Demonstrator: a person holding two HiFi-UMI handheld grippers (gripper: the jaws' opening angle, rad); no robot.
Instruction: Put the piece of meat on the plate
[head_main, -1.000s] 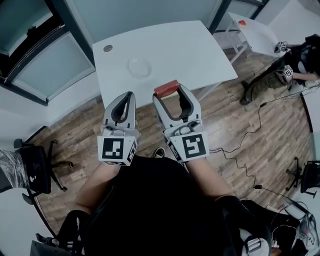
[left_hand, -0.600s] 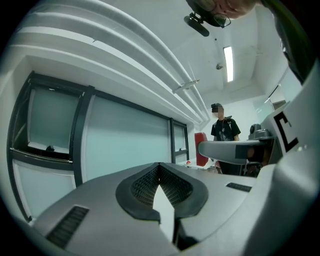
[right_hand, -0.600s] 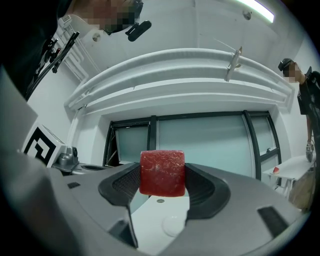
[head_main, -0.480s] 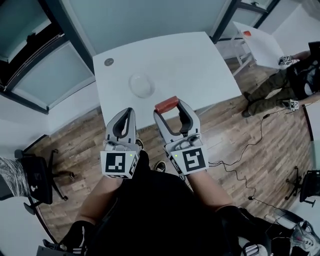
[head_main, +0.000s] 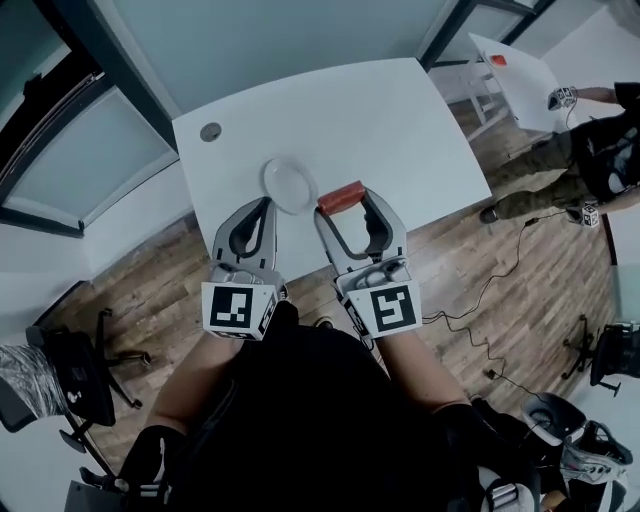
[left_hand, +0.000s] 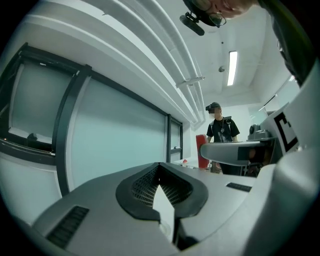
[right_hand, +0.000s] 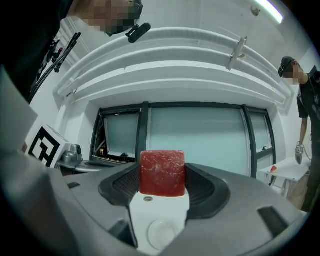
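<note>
A red block of meat (head_main: 341, 196) sits clamped between the tips of my right gripper (head_main: 343, 197), held just above the near part of the white table (head_main: 380, 120). In the right gripper view the meat (right_hand: 161, 172) fills the gap between the jaws. The clear round plate (head_main: 289, 185) lies on the table just left of the meat. My left gripper (head_main: 265, 203) is shut with nothing in it, its tip at the plate's near-left rim. In the left gripper view its jaws (left_hand: 159, 170) meet at the tip.
A small round grommet (head_main: 210, 131) is set in the table's far-left corner. A second white table (head_main: 515, 70) with a red item stands at the far right, where a person (head_main: 600, 140) is. An office chair (head_main: 75, 375) stands at the left, and cables (head_main: 480, 300) trail across the wooden floor.
Both grippers have come forward over the table's near edge. The meat now hangs beside the plate, and the left gripper's tip reaches the plate's rim.
</note>
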